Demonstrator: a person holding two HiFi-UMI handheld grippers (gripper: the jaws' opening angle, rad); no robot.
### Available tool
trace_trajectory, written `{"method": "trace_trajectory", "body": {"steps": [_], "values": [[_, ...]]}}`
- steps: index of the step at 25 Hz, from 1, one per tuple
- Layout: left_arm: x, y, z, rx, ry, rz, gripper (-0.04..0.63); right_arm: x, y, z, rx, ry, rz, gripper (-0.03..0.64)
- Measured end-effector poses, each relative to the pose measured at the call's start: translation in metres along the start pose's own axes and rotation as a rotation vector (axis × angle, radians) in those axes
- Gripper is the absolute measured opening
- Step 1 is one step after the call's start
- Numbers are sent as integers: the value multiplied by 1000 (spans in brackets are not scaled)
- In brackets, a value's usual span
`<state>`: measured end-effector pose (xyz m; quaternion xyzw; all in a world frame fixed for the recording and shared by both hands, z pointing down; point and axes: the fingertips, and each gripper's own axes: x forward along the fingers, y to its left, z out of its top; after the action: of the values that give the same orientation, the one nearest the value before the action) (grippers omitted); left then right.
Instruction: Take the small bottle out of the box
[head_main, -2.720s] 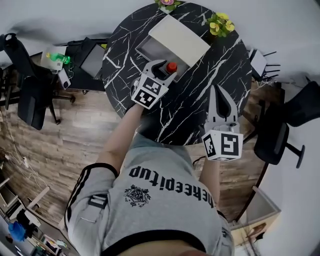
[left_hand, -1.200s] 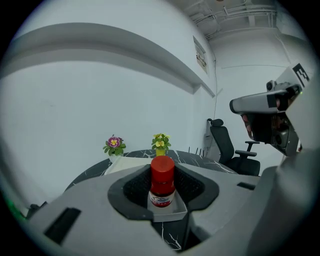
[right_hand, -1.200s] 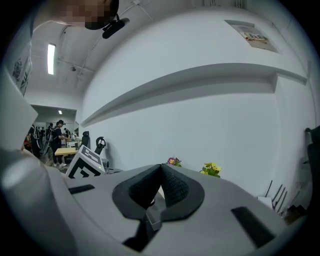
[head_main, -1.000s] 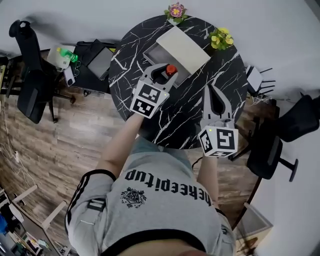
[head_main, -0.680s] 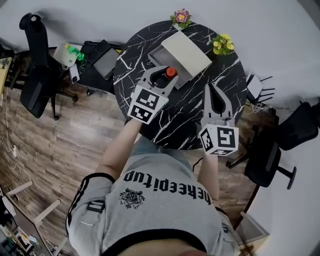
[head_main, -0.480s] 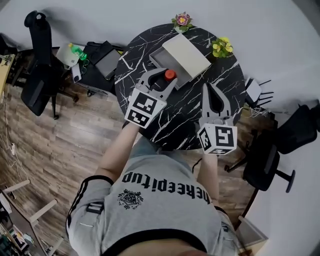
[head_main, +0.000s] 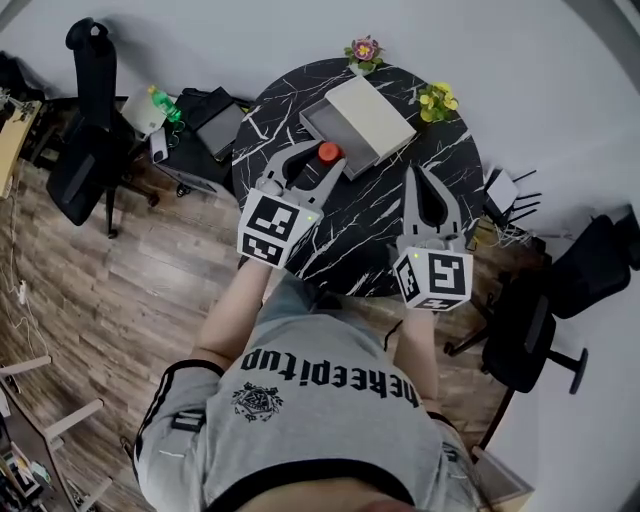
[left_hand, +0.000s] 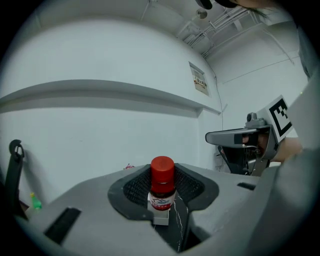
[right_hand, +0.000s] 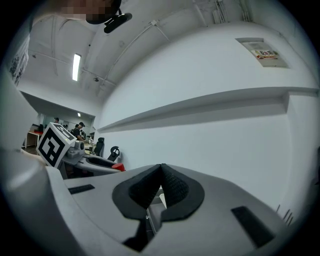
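Observation:
In the head view the small bottle (head_main: 329, 152) with a red cap hangs above the black marble table (head_main: 400, 210), just in front of the open grey box (head_main: 322, 124), whose beige lid (head_main: 375, 110) leans on it. My left gripper (head_main: 318, 156) is shut on the bottle. The left gripper view has the bottle (left_hand: 162, 186) upright between the dark pads (left_hand: 135, 187). My right gripper (head_main: 420, 175) hovers over the table's right part, jaws shut and empty. The right gripper view confirms that gripper (right_hand: 161, 172) has its pads pressed together.
Two small flower pots (head_main: 365, 48) (head_main: 437, 100) stand at the table's far rim. A low black side table (head_main: 215, 120) with a green bottle (head_main: 165, 103) is at the left. Office chairs stand at the left (head_main: 85, 140) and right (head_main: 540, 320).
The left gripper has lifted the bottle and drawn it back from the box toward the near side of the table. The right gripper has risen a little, still shut.

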<state>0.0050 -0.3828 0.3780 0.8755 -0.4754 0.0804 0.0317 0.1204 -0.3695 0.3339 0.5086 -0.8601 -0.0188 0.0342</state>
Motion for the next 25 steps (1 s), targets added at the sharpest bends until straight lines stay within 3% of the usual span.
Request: {"method": "trace_trajectory", "body": {"steps": [8, 25], "values": [[-28, -16, 25, -4, -81, 61, 141, -29, -2, 13, -15, -33, -6, -2], [-68, -53, 46, 1, -153, 109, 140, -85, -5, 27, -33, -83, -33, -2]]}}
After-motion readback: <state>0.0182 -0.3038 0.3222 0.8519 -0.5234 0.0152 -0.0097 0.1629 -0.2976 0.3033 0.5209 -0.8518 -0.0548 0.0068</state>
